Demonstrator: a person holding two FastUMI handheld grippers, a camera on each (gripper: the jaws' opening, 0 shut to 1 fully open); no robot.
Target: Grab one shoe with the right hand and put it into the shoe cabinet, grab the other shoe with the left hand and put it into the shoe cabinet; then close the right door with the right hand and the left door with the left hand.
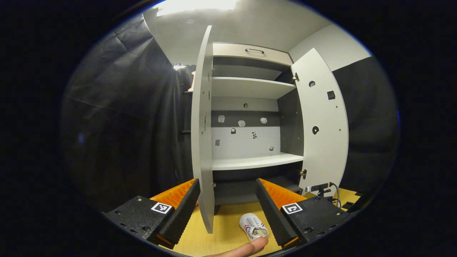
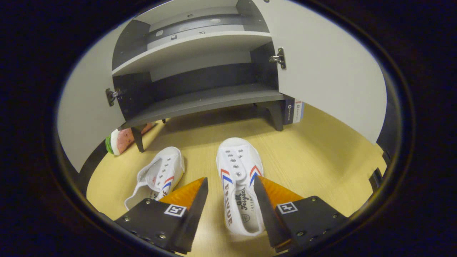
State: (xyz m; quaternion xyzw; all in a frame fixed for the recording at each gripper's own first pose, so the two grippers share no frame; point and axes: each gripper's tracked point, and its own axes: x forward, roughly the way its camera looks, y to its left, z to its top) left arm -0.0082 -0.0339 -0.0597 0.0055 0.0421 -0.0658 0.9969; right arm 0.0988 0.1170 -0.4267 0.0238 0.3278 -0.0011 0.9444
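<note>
In the right gripper view the right gripper (image 2: 230, 191) stands wide open over the wooden table (image 2: 314, 160); one white shoe (image 2: 238, 178) lies lengthwise between its fingers, heel toward the camera and toe toward the cabinet (image 2: 200, 96); whether the fingers touch its sides cannot be told, though the right-hand finger overlaps its edge; a second white shoe (image 2: 157, 176) lies just to the left, tilted onto its side, apart from the first. That makes two shoes on the table, both outside the cabinet. Beyond them the cabinet's bottom compartment stands on short legs with both doors swung out; its dark lower shelf holds nothing visible; a watermelon-slice toy (image 2: 119, 141) lies by the left front leg, and a small box (image 2: 294, 110) stands behind the right leg.

In the left gripper view the left gripper (image 1: 226, 200) is also wide open and holds nothing; a fingertip (image 1: 250, 247) shows at the bottom edge between its fingers; just beyond it one shoe (image 1: 252, 226) lies on the table (image 1: 221, 232); the left door (image 1: 202, 135) is seen edge-on between the fingers, the right door (image 1: 323, 125) angled open. This view takes in the whole cabinet (image 1: 250, 117): two pale shelves, a drawer with a handle (image 1: 254, 50) on top, and small stickers (image 1: 241, 123) on the back panel; cables (image 1: 334, 194) sit at the right door's foot.
</note>
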